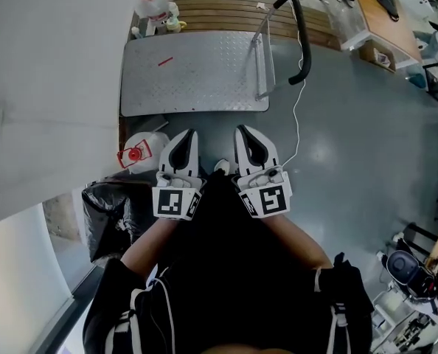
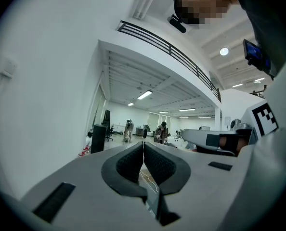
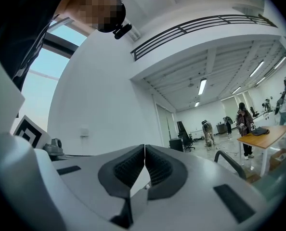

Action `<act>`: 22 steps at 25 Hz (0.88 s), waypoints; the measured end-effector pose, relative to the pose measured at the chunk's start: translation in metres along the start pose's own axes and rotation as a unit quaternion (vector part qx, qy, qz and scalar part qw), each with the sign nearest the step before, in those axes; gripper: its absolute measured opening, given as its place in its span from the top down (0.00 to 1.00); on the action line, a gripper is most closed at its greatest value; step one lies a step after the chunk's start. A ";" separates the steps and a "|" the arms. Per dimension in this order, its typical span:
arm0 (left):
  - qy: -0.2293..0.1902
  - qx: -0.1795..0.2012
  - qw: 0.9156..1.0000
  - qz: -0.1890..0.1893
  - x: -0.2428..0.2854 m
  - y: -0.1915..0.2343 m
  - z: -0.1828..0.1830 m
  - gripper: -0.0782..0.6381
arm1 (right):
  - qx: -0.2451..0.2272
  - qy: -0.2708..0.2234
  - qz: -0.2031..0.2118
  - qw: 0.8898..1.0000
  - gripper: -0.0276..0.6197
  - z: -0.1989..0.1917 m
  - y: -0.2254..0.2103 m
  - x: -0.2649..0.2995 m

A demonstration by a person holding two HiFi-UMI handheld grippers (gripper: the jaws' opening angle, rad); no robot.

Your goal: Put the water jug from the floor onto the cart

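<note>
In the head view the water jug (image 1: 144, 152), clear with a red cap, stands on the floor by the wall, just left of my left gripper (image 1: 188, 133). The cart (image 1: 197, 72), a grey diamond-plate platform with a black handle (image 1: 302, 39), lies ahead of both grippers. My right gripper (image 1: 243, 130) is held beside the left one, both pointing level toward the cart. Each is shut with nothing between its pads: the left gripper (image 2: 143, 144) and the right gripper (image 3: 144, 147) show their pads meeting. The cart handle (image 3: 228, 160) shows in the right gripper view. The jug is in neither gripper view.
A white wall (image 1: 49, 87) runs along the left. A black bag (image 1: 107, 206) sits near the jug. A wooden slatted strip (image 1: 226, 9) and white bags (image 1: 157, 6) lie beyond the cart. A white cable (image 1: 299, 116) trails on the floor. A wooden table (image 1: 381, 13) stands far right.
</note>
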State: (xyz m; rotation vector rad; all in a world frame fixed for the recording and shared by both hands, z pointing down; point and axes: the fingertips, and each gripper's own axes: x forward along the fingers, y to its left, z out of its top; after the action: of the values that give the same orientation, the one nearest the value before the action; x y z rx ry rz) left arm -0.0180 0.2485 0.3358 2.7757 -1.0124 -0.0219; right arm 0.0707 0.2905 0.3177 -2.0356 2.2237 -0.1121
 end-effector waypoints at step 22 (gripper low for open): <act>0.029 -0.025 0.999 0.026 0.047 0.053 -0.015 0.87 | 0.021 0.048 -0.011 0.999 0.93 -0.028 -0.028 0.054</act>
State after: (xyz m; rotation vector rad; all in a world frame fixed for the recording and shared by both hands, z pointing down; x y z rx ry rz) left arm -0.0147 0.1816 0.3621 2.6883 -1.0537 0.0391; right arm 0.0899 0.2336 0.3468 -2.0745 2.2351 -0.2619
